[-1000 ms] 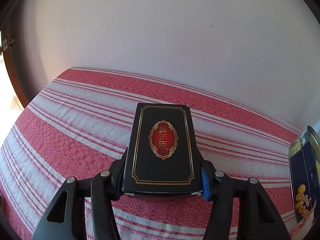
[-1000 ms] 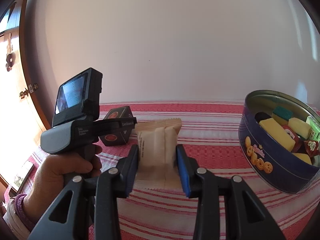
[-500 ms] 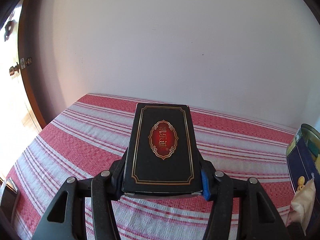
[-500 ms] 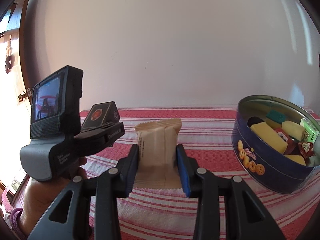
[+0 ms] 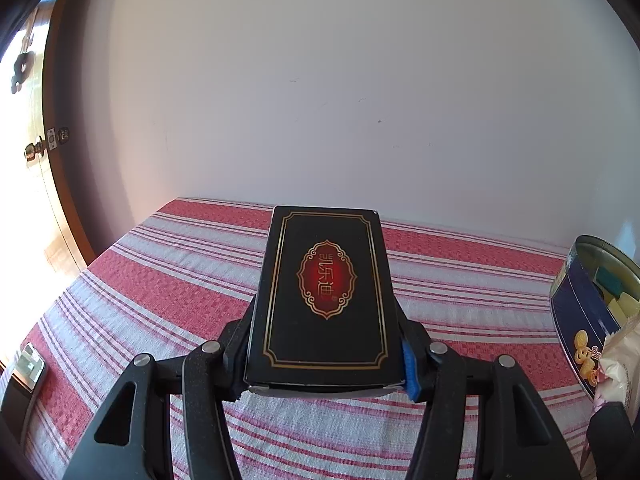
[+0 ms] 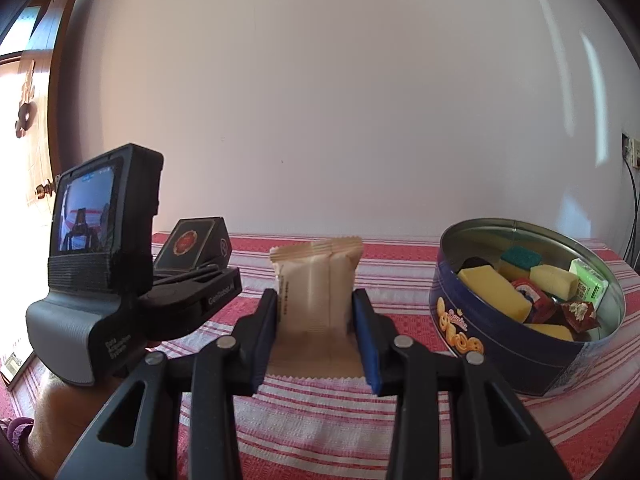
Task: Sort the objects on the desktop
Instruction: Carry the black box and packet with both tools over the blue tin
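The left gripper (image 5: 324,344) has its jaws clamped on the long sides of a flat black cardboard box with a gold border and a red oval emblem (image 5: 325,294), held clear above the red-and-white striped cloth on the worktop (image 5: 160,280). The box's near end and underside are hidden behind the jaws. In the right wrist view the same box (image 6: 191,249) shows only as a corner past the left gripper's grey-and-black body, whose small screen is too blurred to read.

The right gripper (image 6: 316,330) has its jaws pressed on a beige sealed snack packet with crimped ends (image 6: 316,284), standing upright between them; its printed side text is too small to make out.

A round dark-blue metal biscuit tin (image 6: 520,344) sits open on the cloth to the right, holding yellow blocks, a teal-topped piece, a green packet and red wrapped sweets, some buried under others. The left wrist view cuts the tin (image 5: 576,320) at the frame edge, with the packet's edge overlapping it.
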A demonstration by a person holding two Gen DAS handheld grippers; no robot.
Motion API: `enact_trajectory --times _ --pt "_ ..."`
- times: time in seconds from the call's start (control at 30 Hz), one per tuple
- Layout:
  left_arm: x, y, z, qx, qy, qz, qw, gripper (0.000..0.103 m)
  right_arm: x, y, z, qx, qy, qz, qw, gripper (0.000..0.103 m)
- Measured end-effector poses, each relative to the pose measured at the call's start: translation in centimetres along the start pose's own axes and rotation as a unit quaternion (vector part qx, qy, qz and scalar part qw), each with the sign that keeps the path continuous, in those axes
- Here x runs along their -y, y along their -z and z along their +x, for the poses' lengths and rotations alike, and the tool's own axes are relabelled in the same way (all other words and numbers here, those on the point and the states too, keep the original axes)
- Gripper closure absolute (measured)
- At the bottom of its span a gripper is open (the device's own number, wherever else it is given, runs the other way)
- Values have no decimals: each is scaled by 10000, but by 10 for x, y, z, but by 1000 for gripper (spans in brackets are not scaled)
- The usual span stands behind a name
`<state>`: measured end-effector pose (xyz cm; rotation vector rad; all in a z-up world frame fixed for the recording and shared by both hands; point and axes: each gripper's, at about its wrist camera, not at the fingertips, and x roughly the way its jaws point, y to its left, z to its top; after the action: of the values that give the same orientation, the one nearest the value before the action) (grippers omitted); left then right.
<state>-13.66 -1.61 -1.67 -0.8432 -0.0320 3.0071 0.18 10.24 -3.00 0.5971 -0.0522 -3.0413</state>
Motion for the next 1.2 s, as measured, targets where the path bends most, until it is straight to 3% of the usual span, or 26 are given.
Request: enact_trajectory --times 0.73,1.2 --pt "51 21 -46 241 436 300 9983 44 56 11 -50 355 488 -69 9982 65" --pt "113 29 -65 327 1041 663 9918 44 131 15 -55 446 1073 144 9931 65"
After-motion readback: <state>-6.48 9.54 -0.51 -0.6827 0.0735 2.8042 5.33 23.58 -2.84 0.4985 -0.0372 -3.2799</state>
